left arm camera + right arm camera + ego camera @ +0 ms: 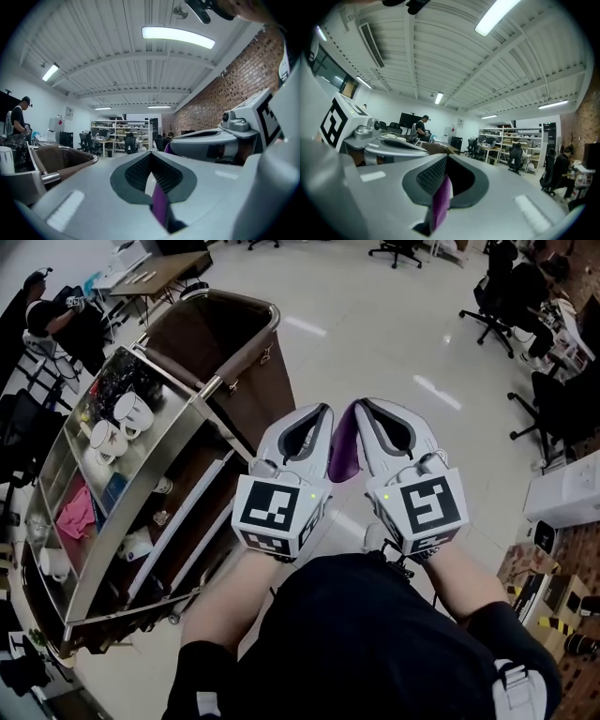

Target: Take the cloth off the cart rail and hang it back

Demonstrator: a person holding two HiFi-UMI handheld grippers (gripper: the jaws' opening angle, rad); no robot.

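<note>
Left gripper: jaws clamped on the purple cloth, a strip nipped between the pads.
Right gripper: squeezed onto the same cloth.
Cloth: bunched between the two grippers, off the cart rail.
Cart rail: away to the left, mugs on the shelf beyond.

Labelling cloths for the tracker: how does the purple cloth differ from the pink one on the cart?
The purple cloth is held in the air, pinched by the left gripper and right gripper; the pink cloth lies loose on the cart. The purple cloth shows only as a sliver between them; the pink cloth lies crumpled in the open. Shared: neither is hung up.
</note>
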